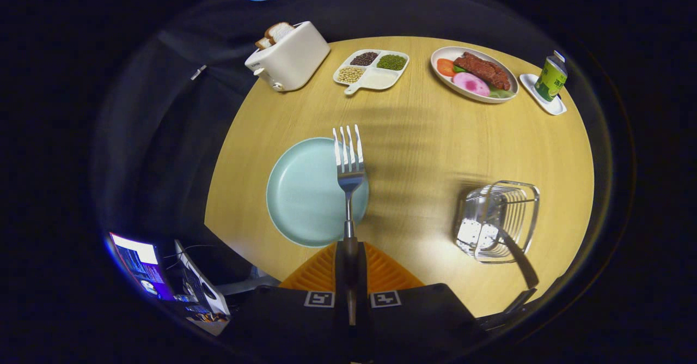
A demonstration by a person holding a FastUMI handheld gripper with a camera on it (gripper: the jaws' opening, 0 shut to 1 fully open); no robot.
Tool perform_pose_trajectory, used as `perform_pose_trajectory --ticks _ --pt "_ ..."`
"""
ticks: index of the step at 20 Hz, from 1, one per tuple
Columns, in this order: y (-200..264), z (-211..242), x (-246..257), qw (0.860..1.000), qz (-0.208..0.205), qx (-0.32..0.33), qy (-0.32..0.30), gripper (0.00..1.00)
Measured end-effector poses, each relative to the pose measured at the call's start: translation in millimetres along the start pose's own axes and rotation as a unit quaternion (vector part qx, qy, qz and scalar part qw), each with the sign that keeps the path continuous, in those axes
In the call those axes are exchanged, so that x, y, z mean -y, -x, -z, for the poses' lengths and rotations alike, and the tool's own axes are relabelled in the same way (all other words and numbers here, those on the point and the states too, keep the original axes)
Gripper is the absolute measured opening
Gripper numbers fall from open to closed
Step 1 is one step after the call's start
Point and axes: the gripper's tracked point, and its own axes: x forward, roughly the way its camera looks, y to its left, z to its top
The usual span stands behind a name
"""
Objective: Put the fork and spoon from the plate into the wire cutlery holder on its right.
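Gripping fork handle, tongs clenched | tines point straight ahead | over plate

Silver fork pinched upright over pale-blue plate; wire cutlery holder rightward.

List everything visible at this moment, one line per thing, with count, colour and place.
fork: 1, silver, handle clamped between the fingers, tines over the plate's right edge
plate: 1, pale blue, just ahead of the fingers
wire cutlery holder: 1, silver, right of the plate, a dark handle sticking out
toaster: 1, white, bread in it, far left of table
divided dish: 1, white, beans and grains, right of toaster
food plate: 1, white, meat and vegetables, far side
can: 1, green, on a small white tray, far right
table: 1, light wood
gripper: 1, shut on the fork
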Motion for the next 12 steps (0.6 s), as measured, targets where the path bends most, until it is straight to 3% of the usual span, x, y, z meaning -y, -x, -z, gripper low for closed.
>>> perform_pose_trajectory --ticks 7,12 --pt "60 0 82 0.999 0.028 -0.034 0.009 0.09" --pt "72 21 116 0.993 0.032 -0.113 0.009 0.09"
